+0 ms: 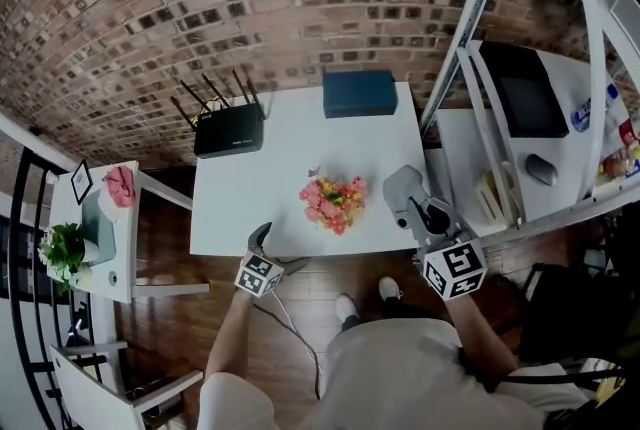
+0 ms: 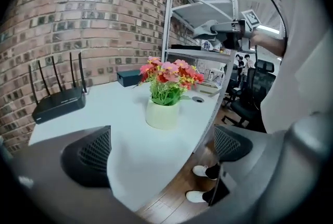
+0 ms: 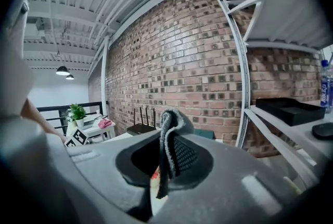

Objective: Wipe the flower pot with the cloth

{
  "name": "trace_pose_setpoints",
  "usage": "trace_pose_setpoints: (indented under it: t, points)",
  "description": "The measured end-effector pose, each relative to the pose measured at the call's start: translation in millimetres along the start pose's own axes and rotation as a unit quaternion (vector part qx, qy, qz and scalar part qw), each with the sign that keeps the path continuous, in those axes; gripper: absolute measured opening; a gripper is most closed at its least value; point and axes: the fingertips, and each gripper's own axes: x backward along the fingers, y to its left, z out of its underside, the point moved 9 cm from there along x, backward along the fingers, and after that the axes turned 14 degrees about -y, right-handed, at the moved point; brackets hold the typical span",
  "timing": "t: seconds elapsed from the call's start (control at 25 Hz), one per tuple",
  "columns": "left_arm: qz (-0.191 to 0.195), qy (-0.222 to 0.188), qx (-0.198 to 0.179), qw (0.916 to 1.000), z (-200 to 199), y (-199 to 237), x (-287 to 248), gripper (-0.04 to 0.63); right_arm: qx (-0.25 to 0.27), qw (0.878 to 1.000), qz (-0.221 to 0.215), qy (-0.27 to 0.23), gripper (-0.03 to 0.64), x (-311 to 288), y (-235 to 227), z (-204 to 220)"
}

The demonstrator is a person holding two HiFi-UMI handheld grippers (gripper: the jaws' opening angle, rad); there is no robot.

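Head view: flower pot [image 1: 334,202] near the front half of the white surface [image 1: 290,168], body hidden under its load of pink and orange flowers [image 1: 330,196]. Black router [image 1: 229,130] at back left, dark blue box [image 1: 359,93] at back centre, box contents not visible. Left gripper [image 1: 272,248] at the front edge of the surface, clear of the pot. Right gripper [image 1: 415,208] just right of the pot, grey cloth [image 1: 402,186] bunched at its tip, apart from the flowers. Side table [image 1: 125,218] far left with a small pot holding a green plant [image 1: 65,248].

Left gripper view: left gripper [image 2: 158,150] released, jaws wide apart, only bare surface and its front edge between them. Cream pot [image 2: 162,114] upright ahead, well clear of both jaws, filled with green stems and red, pink and orange blooms [image 2: 169,74]. Router [image 2: 58,102] to the left, blue box [image 2: 127,78] behind the flowers. Right gripper [image 2: 208,30] up high at right with the cloth.

Right gripper view: right gripper [image 3: 166,158] clenched on the cloth [image 3: 171,124], fabric folded upright and pinched between the jaws, loose end hanging below. Bit of the blooms visible low behind the jaws. Black tray [image 3: 289,109] on the rack shelf at right, contents not readable
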Motion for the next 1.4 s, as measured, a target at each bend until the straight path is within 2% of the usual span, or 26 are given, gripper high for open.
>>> trace_pose_setpoints:
  t: [0.16,0.48,0.68,0.8,0.88,0.96,1.04,1.12,1.24,1.4]
  points:
    - [0.007,-0.001,0.025,0.9997,4,4,-42,0.63,0.006,1.0,0.01,0.007,0.0,4,-4,-1]
    - [0.037,0.018,0.032,0.9986,4,-5,-117,0.629,0.006,0.999,0.048,0.024,0.0,27,-17,5]
    - [0.012,-0.002,0.045,0.9989,-7,6,-143,0.623,0.007,0.997,0.074,0.029,0.0,39,-29,5]
    - [0.006,-0.016,0.058,0.9982,-12,13,-149,0.569,0.009,0.996,0.086,0.028,0.0,46,-36,4]
    - [0.004,-0.017,0.06,0.9981,-15,14,-151,0.563,0.009,0.995,0.095,0.028,0.0,50,-41,4]
    - [0.005,-0.018,0.084,0.9963,-16,15,-152,0.558,0.008,0.995,0.1,0.027,0.0,52,-45,3]
    - [0.002,-0.02,0.135,0.9907,-17,17,-153,0.555,0.005,0.995,0.097,0.024,0.0,50,-46,3]
    - [-0.012,-0.026,0.197,0.98,-19,20,-152,0.555,0.003,0.996,0.088,0.022,0.0,46,-44,3]
    - [-0.032,-0.049,0.289,0.9555,-20,22,-147,0.552,-0.001,0.998,0.066,0.025,0.0,37,-35,6]
    - [-0.037,-0.095,0.36,0.9273,-26,15,-132,0.551,-0.007,0.999,0.029,0.021,0.0,24,-24,7]
